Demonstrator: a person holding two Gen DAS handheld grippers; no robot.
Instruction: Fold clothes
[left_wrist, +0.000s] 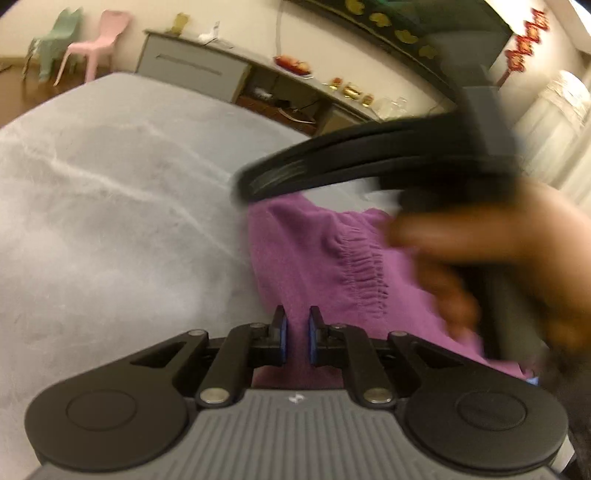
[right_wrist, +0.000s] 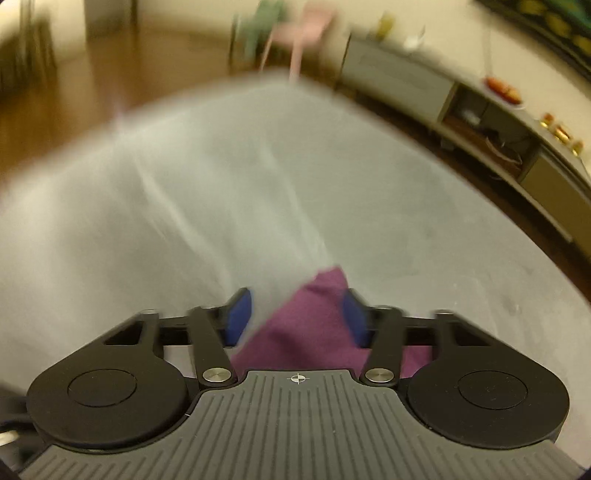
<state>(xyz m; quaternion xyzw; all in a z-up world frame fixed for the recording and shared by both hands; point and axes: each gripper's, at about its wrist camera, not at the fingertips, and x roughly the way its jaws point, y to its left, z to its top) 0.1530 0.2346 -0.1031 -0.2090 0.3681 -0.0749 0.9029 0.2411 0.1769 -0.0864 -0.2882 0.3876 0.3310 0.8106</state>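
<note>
Left wrist view: the left gripper (left_wrist: 296, 334) has its jaws nearly together, pinching the near edge of the purple garment (left_wrist: 317, 258), which lies ahead and to the right on the grey bed (left_wrist: 110, 206). A hand (left_wrist: 491, 258) holds the other tool over the cloth.

Right wrist view, blurred: the right gripper (right_wrist: 295, 314) seems spread, a purple corner lying loose between its jaws.

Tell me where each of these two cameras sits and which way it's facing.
Left wrist: on the left gripper, looking down over the purple garment on the grey bed; the right gripper and the hand holding it cross the right side.
Right wrist: on the right gripper, blurred, angled down at the same garment's corner between its pads.
Shared: garment, bed, pink chair, grey sideboard.
</note>
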